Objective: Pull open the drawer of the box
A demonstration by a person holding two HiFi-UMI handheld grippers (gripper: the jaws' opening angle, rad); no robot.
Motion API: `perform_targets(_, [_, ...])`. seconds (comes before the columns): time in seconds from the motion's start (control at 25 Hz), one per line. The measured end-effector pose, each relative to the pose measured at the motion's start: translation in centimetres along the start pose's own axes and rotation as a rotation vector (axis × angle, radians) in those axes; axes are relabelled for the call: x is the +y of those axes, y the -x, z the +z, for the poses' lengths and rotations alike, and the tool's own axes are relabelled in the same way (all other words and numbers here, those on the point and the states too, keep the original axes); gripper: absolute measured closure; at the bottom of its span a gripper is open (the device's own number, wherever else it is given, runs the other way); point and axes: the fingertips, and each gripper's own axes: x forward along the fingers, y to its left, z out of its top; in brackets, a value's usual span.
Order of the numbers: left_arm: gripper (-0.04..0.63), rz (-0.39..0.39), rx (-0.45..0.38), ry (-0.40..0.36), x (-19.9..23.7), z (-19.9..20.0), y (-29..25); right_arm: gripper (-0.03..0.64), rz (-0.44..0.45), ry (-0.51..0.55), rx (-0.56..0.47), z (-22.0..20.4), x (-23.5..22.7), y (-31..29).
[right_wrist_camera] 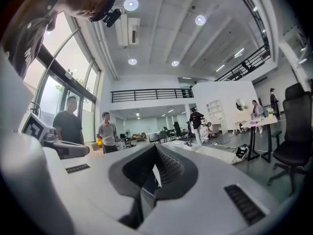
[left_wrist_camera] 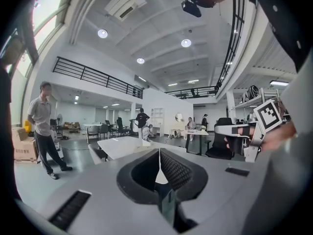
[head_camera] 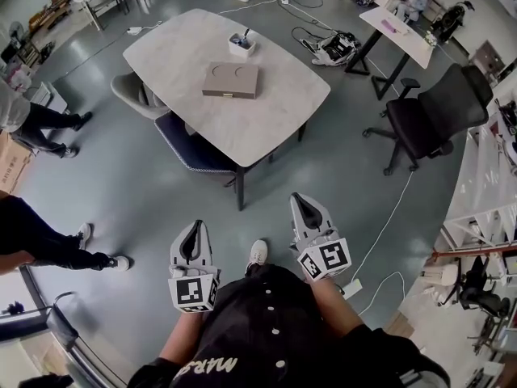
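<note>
- Both grippers are held up in front of the person's chest, side by side, tips aimed ahead toward the table.
- Left gripper: in its own view the jaws are pressed together, ribbed pads meeting edge to edge. It is clenched on nothing but air.
- Right gripper: same story here, jaws closed tight with nothing between them.
- The box lies flat on the tabletop, well ahead of both grippers, with open floor in between and neither gripper anywhere near touching it.
- From the head view the box reads as a plain flat rectangle, its drawer seemingly flush with the body.
- A small white tub stands just beyond the box, farther from the grippers.
- A blue chair is tucked at the table's near edge, between the left gripper and the box.
- A black office chair stands well off to the right gripper's outer side.
- The person's white shoe shows on the floor between the two grippers.
</note>
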Motion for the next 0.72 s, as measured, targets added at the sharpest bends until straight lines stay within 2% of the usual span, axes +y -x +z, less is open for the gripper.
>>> perform_targets(0.36, [0.577, 0.049, 0.004, -0.005, -0.1, 1.3, -5.7, 0.620, 0.046, -0.007, 0.010, 0.9, -4.8, -5.1])
perform_targets(0.72, [0.578, 0.057, 0.044, 0.010, 0.3, 0.4, -8.2, 0.620, 0.075, -0.038, 0.053, -0.6, -6.2, -8.4])
